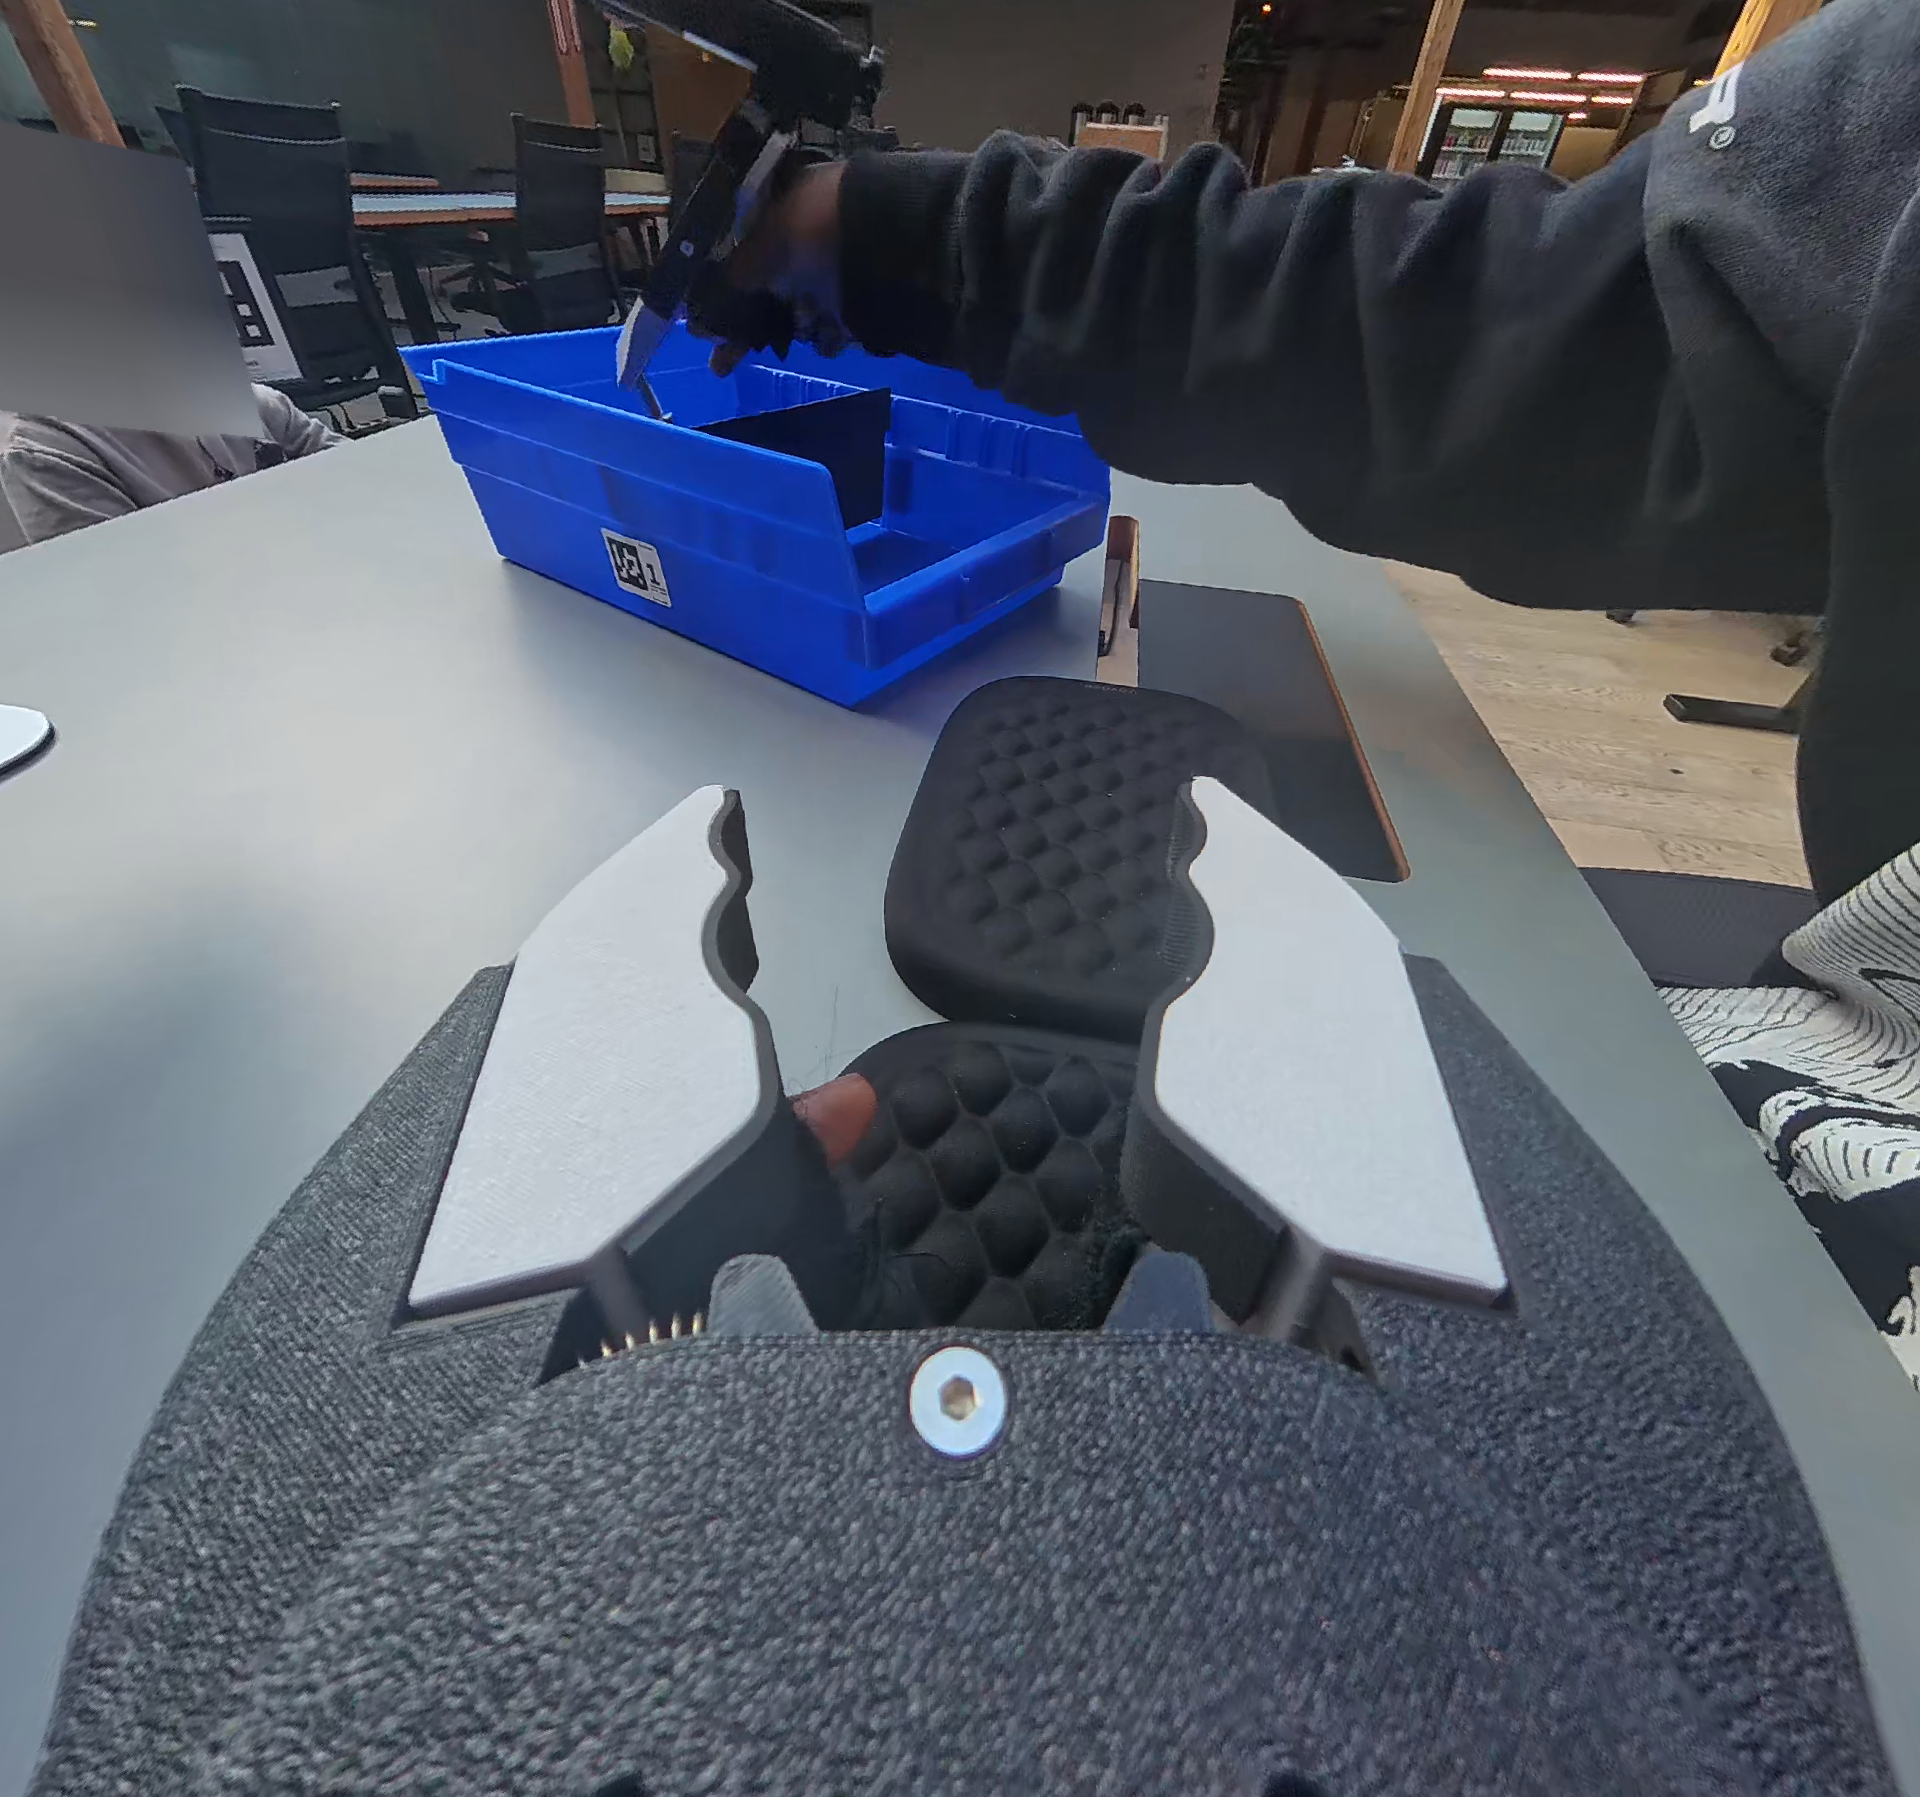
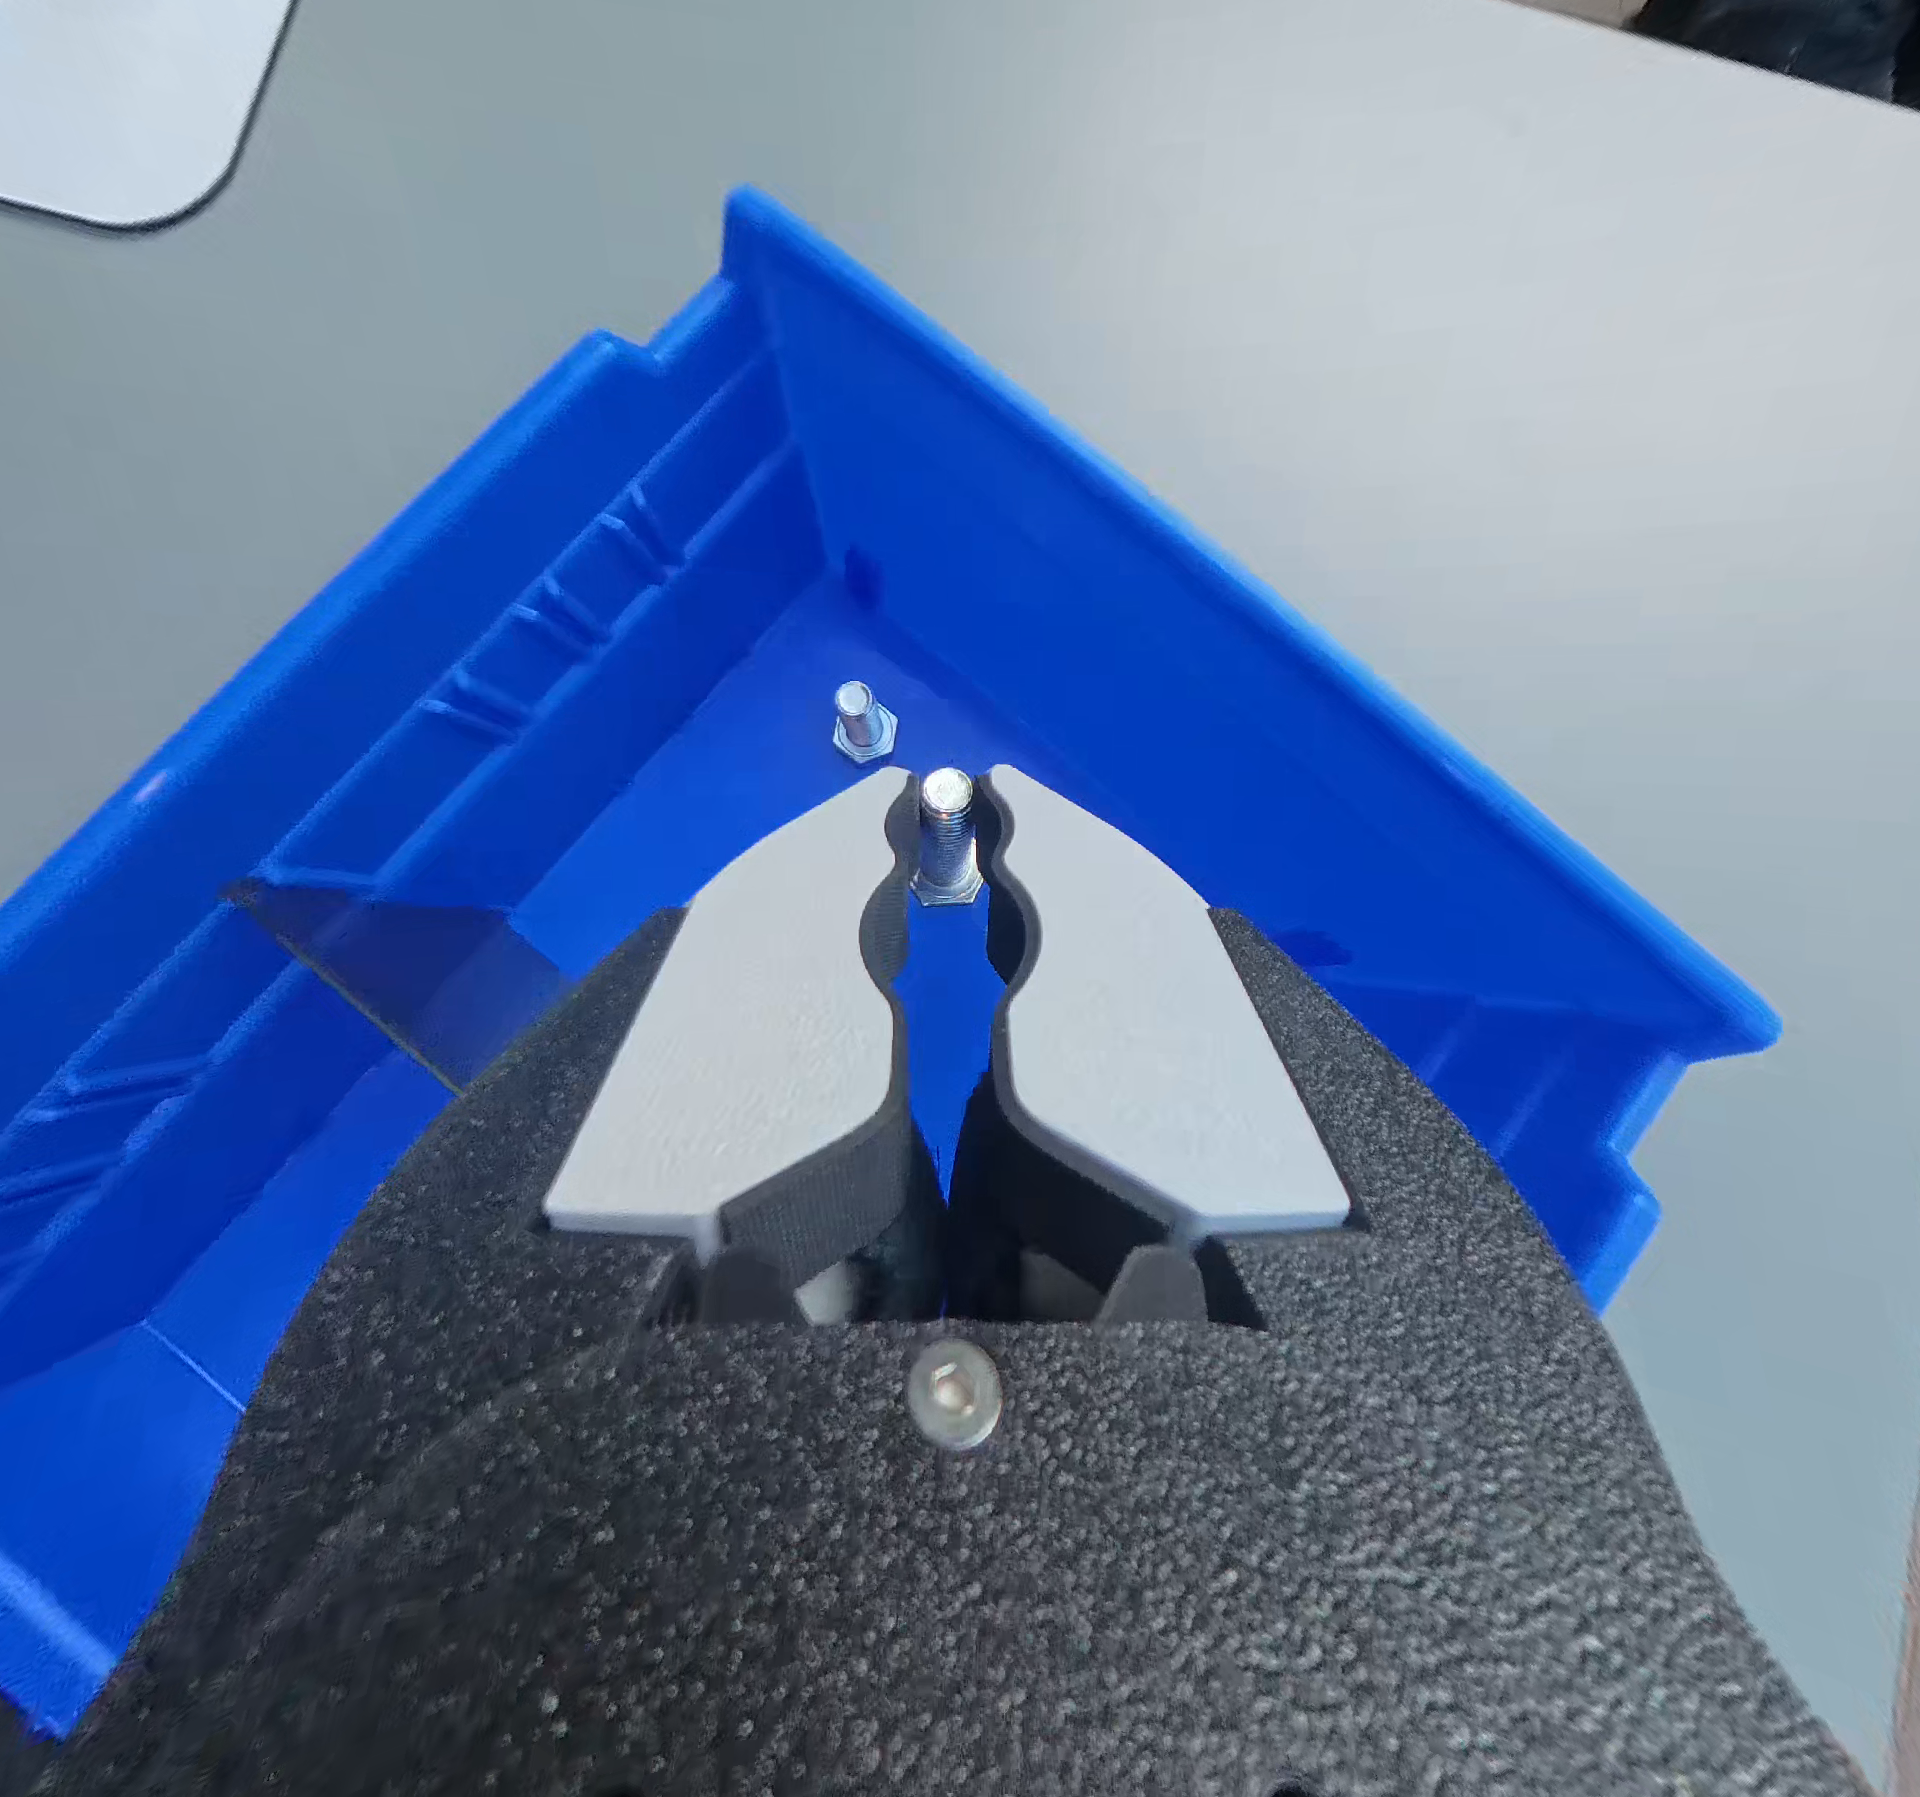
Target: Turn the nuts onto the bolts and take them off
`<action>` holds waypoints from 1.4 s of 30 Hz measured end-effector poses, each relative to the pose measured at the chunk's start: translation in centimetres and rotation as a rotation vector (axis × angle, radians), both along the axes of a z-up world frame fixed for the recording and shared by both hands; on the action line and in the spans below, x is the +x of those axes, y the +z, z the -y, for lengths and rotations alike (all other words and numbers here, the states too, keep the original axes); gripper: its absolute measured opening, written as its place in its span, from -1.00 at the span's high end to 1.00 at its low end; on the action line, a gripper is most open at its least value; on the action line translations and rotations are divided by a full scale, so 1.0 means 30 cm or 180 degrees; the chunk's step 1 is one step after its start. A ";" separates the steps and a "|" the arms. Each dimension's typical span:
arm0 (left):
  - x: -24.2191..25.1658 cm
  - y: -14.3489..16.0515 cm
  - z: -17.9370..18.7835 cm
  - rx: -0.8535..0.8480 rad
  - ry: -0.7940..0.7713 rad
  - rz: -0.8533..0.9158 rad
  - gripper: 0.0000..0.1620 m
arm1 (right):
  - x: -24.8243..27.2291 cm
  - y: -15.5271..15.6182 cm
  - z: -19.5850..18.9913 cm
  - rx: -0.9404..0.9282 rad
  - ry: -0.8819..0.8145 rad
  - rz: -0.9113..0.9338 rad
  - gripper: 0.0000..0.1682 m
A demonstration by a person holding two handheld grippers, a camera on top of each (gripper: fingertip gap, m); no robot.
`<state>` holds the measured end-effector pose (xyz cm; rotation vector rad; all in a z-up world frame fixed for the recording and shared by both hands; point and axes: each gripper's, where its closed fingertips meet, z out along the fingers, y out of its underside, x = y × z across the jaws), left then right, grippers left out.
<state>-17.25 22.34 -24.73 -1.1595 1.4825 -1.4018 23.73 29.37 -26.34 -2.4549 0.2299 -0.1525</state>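
Blue plastic bin (image 2: 1195,667) near table's far edge | our right claw (image 2: 948,791) nipped on upright silver bolt (image 2: 943,838) in bin's corner, second bolt (image 2: 858,721) beside | left claw (image 1: 961,848) wide, idle | step: fetching bolt | next: lift straight, find nut

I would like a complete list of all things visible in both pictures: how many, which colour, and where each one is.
bin: 1, blue, on the table, with a black divider inside
bolts: 2, silver, upright on their heads in a bin corner; near one between the right gripper's tips, far one beyond them
table: 1, grey, under everything
pads: 2, black, dimpled, on the table; one ahead of the left gripper, one between its fingers
white mat: 1, at the table's far edge
chairs: several, black, in the background
left gripper: 1, grey fingers, open, low over the table
right gripper: 1, grey fingers, nearly closed around the near bolt; contact unclear
sleeve: 1, black, reaching toward the bin
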 end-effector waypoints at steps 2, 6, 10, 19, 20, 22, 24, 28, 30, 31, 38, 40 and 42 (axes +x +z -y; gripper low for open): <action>-0.001 0.000 0.001 0.0002 -0.0006 0.0005 0.05 | 0.013 -0.040 -0.011 -0.0116 -0.0039 -0.0085 0.89; -0.001 0.000 0.001 -0.0011 -0.0019 0.0002 0.07 | 0.016 -0.100 -0.021 -0.0265 -0.0044 -0.0177 0.89; -0.001 0.002 -0.002 -0.0041 -0.0017 0.0004 0.07 | 0.027 -0.121 -0.012 -0.0403 -0.0054 -0.0119 0.89; -0.001 0.003 -0.003 -0.0045 -0.0014 0.0011 0.08 | 0.055 -0.155 0.013 -0.0687 -0.0130 -0.0025 0.89; -0.001 0.002 -0.003 -0.0047 -0.0014 0.0010 0.08 | 0.056 -0.158 0.015 -0.0712 -0.0132 -0.0019 0.89; -0.001 0.002 -0.003 -0.0049 -0.0015 0.0009 0.08 | 0.060 -0.164 0.019 -0.0764 -0.0140 -0.0006 0.89; -0.001 0.002 -0.003 -0.0046 -0.0015 0.0010 0.08 | 0.063 -0.168 0.023 -0.0786 -0.0158 0.0010 0.88; -0.001 0.002 -0.003 -0.0047 -0.0018 0.0008 0.08 | 0.061 -0.175 0.031 -0.0845 -0.0145 0.0013 0.88; -0.001 0.002 -0.003 -0.0046 -0.0018 0.0007 0.08 | 0.061 -0.178 0.035 -0.0863 -0.0150 0.0011 0.88; -0.001 0.002 -0.004 -0.0047 -0.0016 0.0007 0.08 | 0.062 -0.177 0.036 -0.0861 -0.0156 0.0011 0.88; -0.001 0.002 -0.003 -0.0039 -0.0018 0.0007 0.08 | 0.063 -0.172 0.041 -0.0798 -0.0193 -0.0033 0.88; -0.001 0.001 -0.003 -0.0038 -0.0016 0.0008 0.08 | 0.062 -0.167 0.040 -0.0756 -0.0205 -0.0037 0.86; -0.001 0.002 -0.003 -0.0041 -0.0015 0.0007 0.08 | 0.059 -0.155 0.037 -0.0668 -0.0229 -0.0055 0.78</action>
